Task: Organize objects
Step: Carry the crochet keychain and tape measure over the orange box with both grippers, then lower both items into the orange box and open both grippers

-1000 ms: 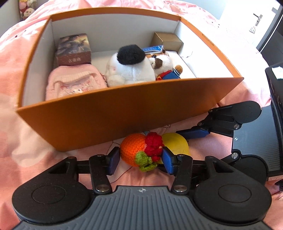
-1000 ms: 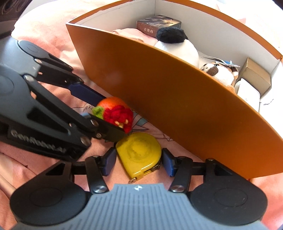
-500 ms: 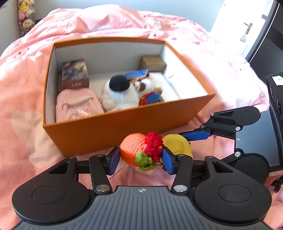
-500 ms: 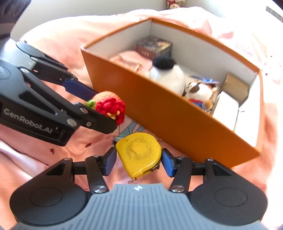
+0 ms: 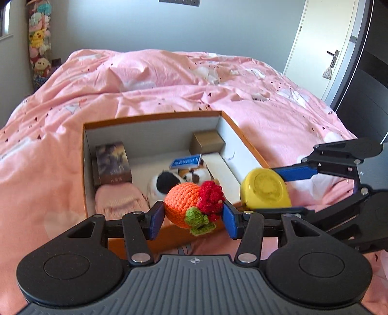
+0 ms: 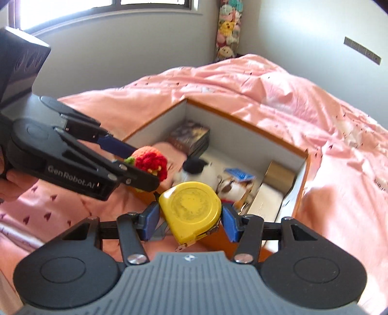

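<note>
Gripping crocheted orange (image 5: 182, 204) and yellow tape measure (image 6: 191, 211) above box (image 5: 155, 120).

A bed (image 5: 169, 80) with a pink duvet fills a grey-walled room, white door (image 5: 322, 46) one side, sunlit window (image 6: 72, 7) another

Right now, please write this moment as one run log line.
left gripper: shut on orange crocheted ball | right gripper: shut on yellow tape measure | both above open orange cardboard box
</note>
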Demonstrator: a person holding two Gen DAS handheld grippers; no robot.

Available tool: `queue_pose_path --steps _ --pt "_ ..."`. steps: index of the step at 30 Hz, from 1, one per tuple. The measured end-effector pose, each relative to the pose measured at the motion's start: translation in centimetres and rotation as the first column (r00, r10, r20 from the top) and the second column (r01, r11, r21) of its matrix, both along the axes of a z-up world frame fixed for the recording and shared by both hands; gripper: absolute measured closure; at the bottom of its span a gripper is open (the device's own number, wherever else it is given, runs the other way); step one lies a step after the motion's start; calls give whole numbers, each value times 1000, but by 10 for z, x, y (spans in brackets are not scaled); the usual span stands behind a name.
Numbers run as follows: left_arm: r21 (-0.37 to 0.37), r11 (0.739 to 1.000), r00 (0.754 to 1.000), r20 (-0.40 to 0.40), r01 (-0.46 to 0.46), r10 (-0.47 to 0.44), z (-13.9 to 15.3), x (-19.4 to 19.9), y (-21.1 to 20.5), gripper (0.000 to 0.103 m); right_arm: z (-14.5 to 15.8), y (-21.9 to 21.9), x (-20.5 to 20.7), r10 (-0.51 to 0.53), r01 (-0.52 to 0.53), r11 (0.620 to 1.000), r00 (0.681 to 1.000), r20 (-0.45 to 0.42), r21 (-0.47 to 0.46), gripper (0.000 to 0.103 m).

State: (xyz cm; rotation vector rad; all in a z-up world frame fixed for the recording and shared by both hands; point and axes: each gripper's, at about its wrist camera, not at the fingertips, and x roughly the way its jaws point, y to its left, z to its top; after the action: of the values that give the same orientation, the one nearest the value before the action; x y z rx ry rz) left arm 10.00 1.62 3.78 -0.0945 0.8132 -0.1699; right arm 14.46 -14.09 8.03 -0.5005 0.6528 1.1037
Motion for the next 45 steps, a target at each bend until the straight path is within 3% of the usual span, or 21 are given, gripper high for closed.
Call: queue_pose_path --steps 4,7,14,19,24,29,39,45 --pt "24 1000 1000 20 4 -4 8 19 7 45 10 14 23 -33 33 999 999 20 17 46" --pt "40 999 1000 26 1 -2 11 41 17 45 14 25 51 -87 89 995 995 -58 36 46" --pt "126 991 999 25 45 -49 1 92 29 45 7 55 121 -220 242 968 946 -237 68 46" --pt "184 975 992 -12 128 -128 -20 123 26 45 -13 82 159 -275 306 951 898 -343 37 46" --pt "279 937 978 -82 208 -193 -47 146 14 45 -45 112 184 -327 339 940 863 -386 -38 46" --pt "315 911 961 -158 267 -227 -72 165 10 45 -76 130 202 -370 367 925 816 -445 -98 46" --pt "354 881 942 -234 313 -241 -96 182 9 45 -103 147 213 -388 345 922 815 -430 -176 46" --pt "344 889 943 -242 303 -228 -98 183 11 44 -105 153 211 -377 326 925 842 -386 -193 45"
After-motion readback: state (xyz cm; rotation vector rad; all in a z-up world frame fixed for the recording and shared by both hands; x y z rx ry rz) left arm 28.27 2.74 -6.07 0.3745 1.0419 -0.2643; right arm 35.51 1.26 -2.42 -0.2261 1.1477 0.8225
